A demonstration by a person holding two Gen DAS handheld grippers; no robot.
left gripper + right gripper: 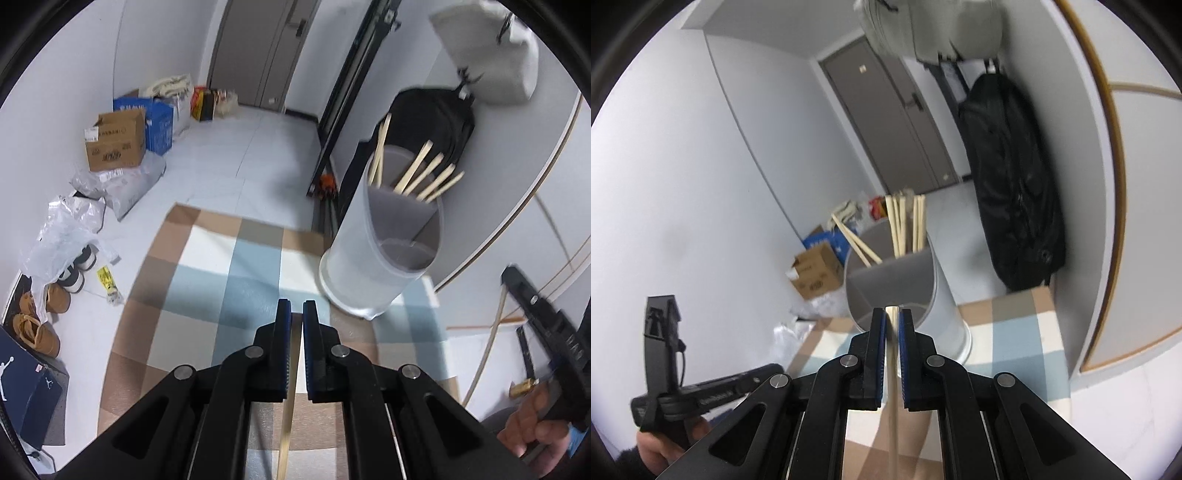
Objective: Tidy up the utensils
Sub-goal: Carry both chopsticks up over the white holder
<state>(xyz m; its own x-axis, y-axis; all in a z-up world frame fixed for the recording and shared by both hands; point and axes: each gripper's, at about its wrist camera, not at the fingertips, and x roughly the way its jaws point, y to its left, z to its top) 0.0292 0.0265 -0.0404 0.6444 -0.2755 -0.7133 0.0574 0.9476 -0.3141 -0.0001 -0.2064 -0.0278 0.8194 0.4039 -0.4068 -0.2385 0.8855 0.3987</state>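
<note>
My left gripper point(296, 314) is shut on a pale wooden chopstick point(287, 435), which runs back between the blue pads toward the camera. It hovers over the checked tablecloth point(207, 280), short of and left of the translucent white holder point(369, 266). Several chopsticks point(424, 177) lean in the holder's far compartment; the near compartment looks empty. In the right wrist view my right gripper point(894, 314) is shut on another chopstick point(894, 406), just before the rim of the holder point(942, 295), with the standing chopsticks point(905, 225) beyond.
Cardboard boxes point(114, 142), plastic bags and shoes point(37, 328) line the floor at the left. A black bag point(1012, 184) hangs on the wall behind the holder. A person's hand point(532, 428) grips the other tool at the right edge.
</note>
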